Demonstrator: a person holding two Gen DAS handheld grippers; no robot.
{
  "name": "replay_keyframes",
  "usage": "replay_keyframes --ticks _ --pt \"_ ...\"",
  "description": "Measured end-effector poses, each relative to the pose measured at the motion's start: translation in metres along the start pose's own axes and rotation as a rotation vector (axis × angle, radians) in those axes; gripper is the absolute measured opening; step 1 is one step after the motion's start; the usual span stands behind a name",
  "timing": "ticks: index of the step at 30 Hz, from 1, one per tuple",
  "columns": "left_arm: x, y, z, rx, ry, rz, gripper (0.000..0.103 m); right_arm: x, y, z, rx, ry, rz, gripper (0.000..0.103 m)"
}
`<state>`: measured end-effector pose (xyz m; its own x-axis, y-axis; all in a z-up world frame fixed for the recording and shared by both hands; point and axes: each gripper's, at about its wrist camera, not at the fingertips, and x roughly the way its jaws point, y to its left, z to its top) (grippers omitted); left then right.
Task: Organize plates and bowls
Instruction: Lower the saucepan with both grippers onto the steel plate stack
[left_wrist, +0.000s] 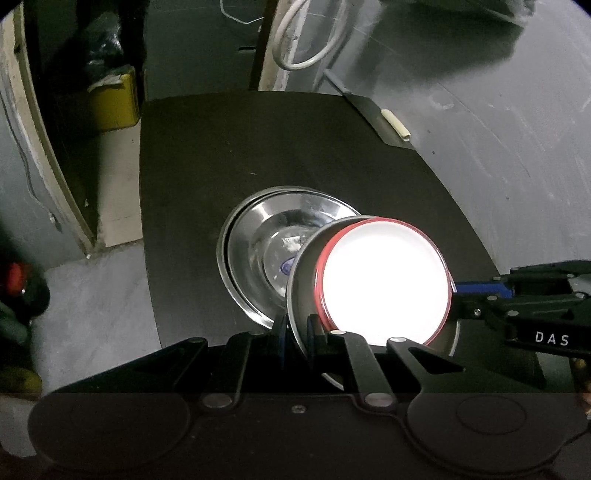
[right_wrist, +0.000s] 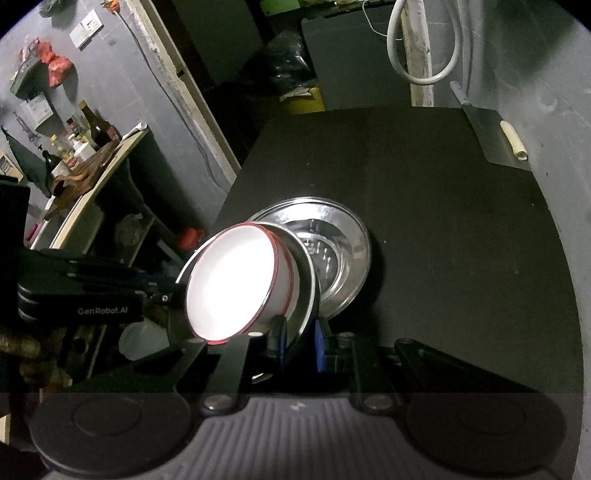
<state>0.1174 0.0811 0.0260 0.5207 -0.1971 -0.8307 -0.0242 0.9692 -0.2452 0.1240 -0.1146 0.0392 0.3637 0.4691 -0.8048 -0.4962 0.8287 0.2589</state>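
Above the dark counter (left_wrist: 229, 147), a steel plate (left_wrist: 301, 280) carrying a white red-rimmed bowl (left_wrist: 384, 280) was held off the surface, tilted, overlapping a stack of steel plates (left_wrist: 258, 251) resting on the counter near its middle. Left tongs (left_wrist: 297, 332) pinched the near rim of the tilted plate between blue pads. Right tongs (right_wrist: 301, 343) pinched the same plate's rim on the other side. Farther off, a cleaver (right_wrist: 491, 136) lay at the counter's far right edge by the grey wall.
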Motion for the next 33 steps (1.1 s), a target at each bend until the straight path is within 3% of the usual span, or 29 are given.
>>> replay_keyframes --ticks 14,33 --pt "0.027 0.021 0.031 -0.037 -0.015 0.035 0.009 0.036 -0.008 0.031 0.027 0.001 0.008 0.018" --pt "0.052 0.03 0.054 -0.017 0.004 0.058 0.009 0.064 -0.022 0.052 0.089 -0.002 -0.03 0.018"
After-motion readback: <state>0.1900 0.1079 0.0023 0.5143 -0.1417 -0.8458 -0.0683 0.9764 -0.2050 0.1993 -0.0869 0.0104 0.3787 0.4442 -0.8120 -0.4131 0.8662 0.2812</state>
